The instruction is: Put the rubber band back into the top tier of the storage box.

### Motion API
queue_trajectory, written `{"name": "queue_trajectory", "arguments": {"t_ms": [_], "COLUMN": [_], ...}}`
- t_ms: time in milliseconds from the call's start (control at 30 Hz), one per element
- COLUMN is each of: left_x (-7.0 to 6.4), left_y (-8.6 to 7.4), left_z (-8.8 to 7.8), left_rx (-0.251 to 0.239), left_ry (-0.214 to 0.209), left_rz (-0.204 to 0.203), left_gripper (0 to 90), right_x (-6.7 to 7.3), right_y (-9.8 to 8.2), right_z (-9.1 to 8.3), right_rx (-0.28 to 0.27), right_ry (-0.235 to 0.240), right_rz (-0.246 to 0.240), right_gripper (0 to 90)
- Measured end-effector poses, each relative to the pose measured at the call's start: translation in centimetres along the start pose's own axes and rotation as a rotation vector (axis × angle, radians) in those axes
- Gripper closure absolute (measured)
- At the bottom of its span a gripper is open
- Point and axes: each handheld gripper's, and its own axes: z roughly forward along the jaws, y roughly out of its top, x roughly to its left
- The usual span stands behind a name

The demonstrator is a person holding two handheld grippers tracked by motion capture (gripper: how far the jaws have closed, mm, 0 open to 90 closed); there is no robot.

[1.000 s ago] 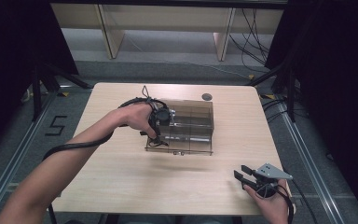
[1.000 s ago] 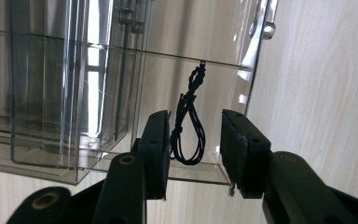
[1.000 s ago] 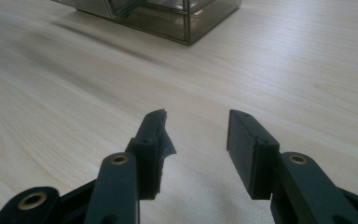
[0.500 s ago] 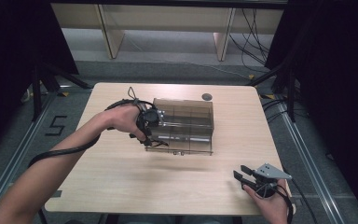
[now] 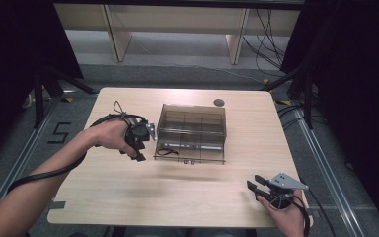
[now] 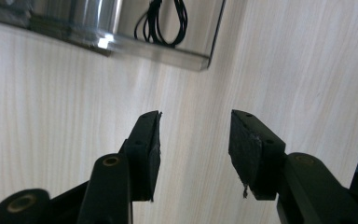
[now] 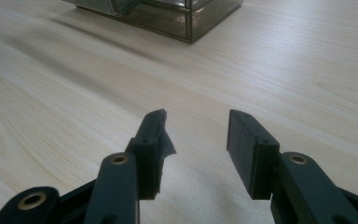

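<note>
A smoky clear compartment box [image 5: 192,131] stands at the middle of the wooden table [image 5: 128,197]. A coiled black cable [image 5: 167,150] lies in its near left compartment. My left gripper [image 5: 139,154] hovers just left of the box without touching it. Its jaws have just been opening and hold nothing. In the left gripper view the gripper [image 6: 196,116] looks down on bare wood, with the box corner [image 6: 121,42] and the cable [image 6: 165,23] beyond. My right gripper [image 5: 254,181] rests near the front right edge, open and empty. In the right gripper view the gripper [image 7: 195,114] faces the box [image 7: 168,18].
A small dark round disc [image 5: 219,102] lies on the table behind the box. Cables trail from both grippers, and the left one loops behind the left hand. Dark curtains stand on both sides, and a shelf unit stands beyond the table.
The left hand has drawn back leftward from the box's left side, and its jaws stand wider apart. The right gripper has stayed put.
</note>
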Motion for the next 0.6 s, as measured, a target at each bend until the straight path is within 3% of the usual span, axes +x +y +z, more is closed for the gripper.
{"name": "queue_trajectory", "arguments": {"t_ms": [200, 433, 500, 533, 600], "left_x": [-0.7, -2.1, -2.6, -3.0, -3.6], "left_y": [-2.1, -4.8, -5.6, -6.0, -6.9], "left_z": [0.9, 2.7, 3.2, 3.4, 3.9], "left_rx": [-0.027, -0.064, -0.091, -0.111, -0.174], "left_ry": [0.049, 0.056, 0.068, 0.070, 0.089], "left_rz": [-0.024, -0.057, -0.064, -0.088, -0.103], "left_gripper": [52.7, 50.8, 49.1, 47.7, 47.4], "right_x": [-0.1, 0.0, 0.0, 0.0, 0.0], "right_y": [0.0, 0.0, 0.0, 0.0, 0.0], "right_z": [-0.1, 0.0, 0.0, 0.0, -0.1], "right_rx": [0.003, 0.001, 0.001, 0.002, 0.004], "right_ry": [-0.005, -0.002, -0.002, -0.002, -0.008], "right_rz": [-0.006, 0.000, 0.000, 0.006, 0.005], "right_gripper": [57.8, 57.7, 57.7, 57.7, 57.7]}}
